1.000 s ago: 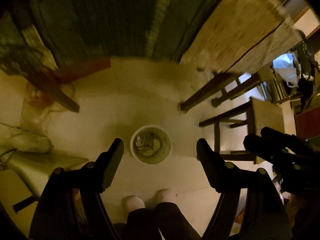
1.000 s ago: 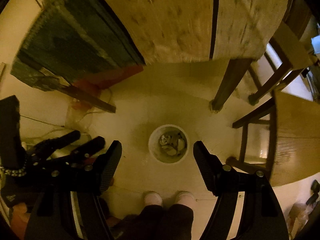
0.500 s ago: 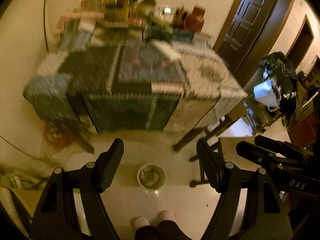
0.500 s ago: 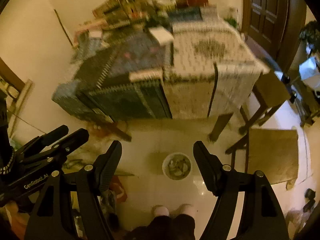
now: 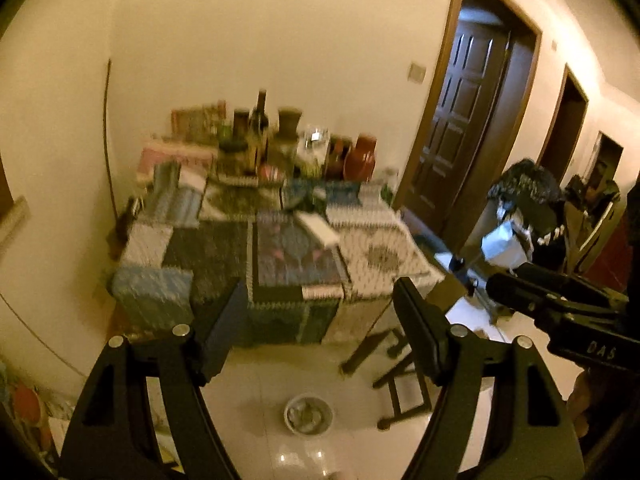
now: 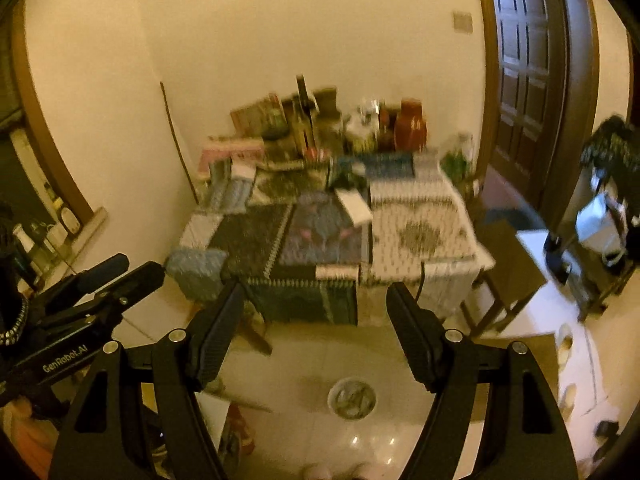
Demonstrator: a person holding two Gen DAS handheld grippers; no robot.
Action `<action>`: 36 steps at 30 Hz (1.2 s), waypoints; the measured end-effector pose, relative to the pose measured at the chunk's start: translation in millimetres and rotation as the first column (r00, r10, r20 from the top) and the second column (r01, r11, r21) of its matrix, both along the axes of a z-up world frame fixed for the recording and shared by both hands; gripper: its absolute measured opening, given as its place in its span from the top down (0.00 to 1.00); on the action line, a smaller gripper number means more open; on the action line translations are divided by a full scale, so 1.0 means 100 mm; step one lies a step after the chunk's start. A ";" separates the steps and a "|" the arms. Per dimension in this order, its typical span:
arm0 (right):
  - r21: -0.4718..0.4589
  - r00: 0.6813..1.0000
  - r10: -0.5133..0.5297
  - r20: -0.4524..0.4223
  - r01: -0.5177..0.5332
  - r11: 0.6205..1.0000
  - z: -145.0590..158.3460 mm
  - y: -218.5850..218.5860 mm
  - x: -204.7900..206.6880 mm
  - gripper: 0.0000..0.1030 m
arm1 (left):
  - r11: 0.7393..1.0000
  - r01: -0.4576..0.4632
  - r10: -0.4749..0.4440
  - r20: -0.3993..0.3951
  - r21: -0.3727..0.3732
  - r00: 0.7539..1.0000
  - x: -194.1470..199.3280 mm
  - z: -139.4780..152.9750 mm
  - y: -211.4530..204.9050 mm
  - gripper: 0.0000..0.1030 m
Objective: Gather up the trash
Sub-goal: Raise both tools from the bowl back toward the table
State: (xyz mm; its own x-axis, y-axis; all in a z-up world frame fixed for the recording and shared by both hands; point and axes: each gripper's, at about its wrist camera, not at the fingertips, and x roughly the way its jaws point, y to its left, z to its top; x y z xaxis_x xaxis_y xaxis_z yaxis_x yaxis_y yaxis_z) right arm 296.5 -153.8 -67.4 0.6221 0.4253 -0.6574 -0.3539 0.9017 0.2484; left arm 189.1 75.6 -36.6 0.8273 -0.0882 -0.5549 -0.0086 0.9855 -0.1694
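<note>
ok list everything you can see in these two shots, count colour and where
trash bin: one, white, round, on the floor in front of the table, scraps inside
table: one, under patchwork cloths in dark green, blue and white, against the back wall
white flat item: one, lying mid-table; too blurred to name
bottles and jars: several, dark and brown, at the table's far edge; blurred, no exact count
red-brown container: one, far right of the table
stool: one, dark wood, right of the table
door: one, dark brown, right of the table
floor: pale glossy tiles
left gripper: one, black, jaws apart, empty
right gripper: one, black, jaws apart, empty
</note>
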 end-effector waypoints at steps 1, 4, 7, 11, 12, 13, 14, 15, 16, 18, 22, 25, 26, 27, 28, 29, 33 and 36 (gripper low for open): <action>-0.006 0.999 -0.007 0.038 0.007 1.000 0.11 0.00 -0.04 0.31 | 1.000 -0.004 0.004 0.031 0.009 1.000 -0.06 0.09 0.01 0.28; -0.016 0.993 -0.026 0.114 0.028 0.999 0.33 -0.02 -0.12 0.30 | 0.999 -0.013 0.010 0.082 0.035 0.997 -0.14 0.26 0.03 0.27; -0.001 0.984 -0.054 0.171 0.055 0.998 0.46 -0.07 -0.15 0.20 | 0.999 -0.014 0.009 0.118 0.042 0.993 -0.17 0.39 0.03 0.18; 0.022 0.970 -0.099 0.221 0.096 0.995 0.52 -0.14 -0.10 0.09 | 0.998 -0.024 0.016 0.146 0.055 0.989 -0.06 0.46 0.00 0.11; 0.024 0.968 -0.108 0.229 0.105 0.994 0.52 -0.15 -0.09 0.07 | 0.998 -0.023 0.014 0.146 0.061 0.989 -0.02 0.46 -0.01 0.11; 0.028 0.964 -0.120 0.236 0.117 0.993 0.51 -0.17 -0.03 0.07 | 0.998 -0.021 0.011 0.147 0.068 0.989 0.03 0.45 -0.03 0.11; 0.031 0.964 -0.123 0.237 0.119 0.992 0.50 -0.19 0.00 0.07 | 0.997 -0.021 0.009 0.148 0.076 0.989 0.09 0.44 -0.05 0.11; 0.035 0.964 -0.125 0.233 0.120 0.992 0.47 -0.21 0.09 0.07 | 0.996 -0.021 0.009 0.149 0.084 0.989 0.17 0.43 -0.08 0.11; 0.037 0.965 -0.126 0.230 0.121 0.992 0.45 -0.22 0.16 0.07 | 0.995 -0.023 0.009 0.151 0.092 0.989 0.25 0.42 -0.10 0.11; 0.038 0.965 -0.130 0.227 0.124 0.992 0.42 -0.26 0.28 0.07 | 0.994 -0.026 0.011 0.153 0.102 0.988 0.37 0.42 -0.15 0.11; 0.043 0.969 -0.128 0.211 0.121 0.992 0.34 -0.36 0.69 0.07 | 0.993 -0.044 0.026 0.151 0.112 0.988 0.81 0.40 -0.25 0.11; 0.037 0.971 -0.121 0.205 0.116 0.993 0.31 -0.45 1.03 0.07 | 0.993 -0.053 0.038 0.145 0.103 0.989 1.20 0.39 -0.31 0.11; 0.029 0.971 -0.123 0.207 0.120 0.992 0.30 -0.50 1.17 0.07 | 0.994 -0.059 0.045 0.137 0.095 0.989 1.39 0.38 -0.33 0.11; 0.024 0.970 -0.125 0.208 0.123 0.992 0.30 -0.53 1.24 0.07 | 0.994 -0.065 0.054 0.128 0.089 0.990 1.53 0.38 -0.35 0.11; 0.018 0.971 -0.126 0.204 0.125 0.992 0.30 -0.58 1.40 0.07 | 0.994 -0.073 0.063 0.118 0.081 0.991 1.67 0.38 -0.37 0.11; 0.017 0.972 -0.124 0.201 0.123 0.992 0.30 -0.60 1.48 0.07 | 0.994 -0.078 0.070 0.112 0.073 0.991 1.78 0.37 -0.39 0.11; 0.025 0.978 -0.090 0.186 0.086 0.996 0.30 -0.71 1.91 0.07 | 0.992 -0.113 0.107 0.100 0.053 0.989 2.21 0.34 -0.46 0.11; 0.014 0.983 -0.057 0.176 0.055 0.998 0.26 -0.72 2.17 0.07 | 0.989 -0.140 0.137 0.073 0.044 0.988 2.51 0.28 -0.48 0.11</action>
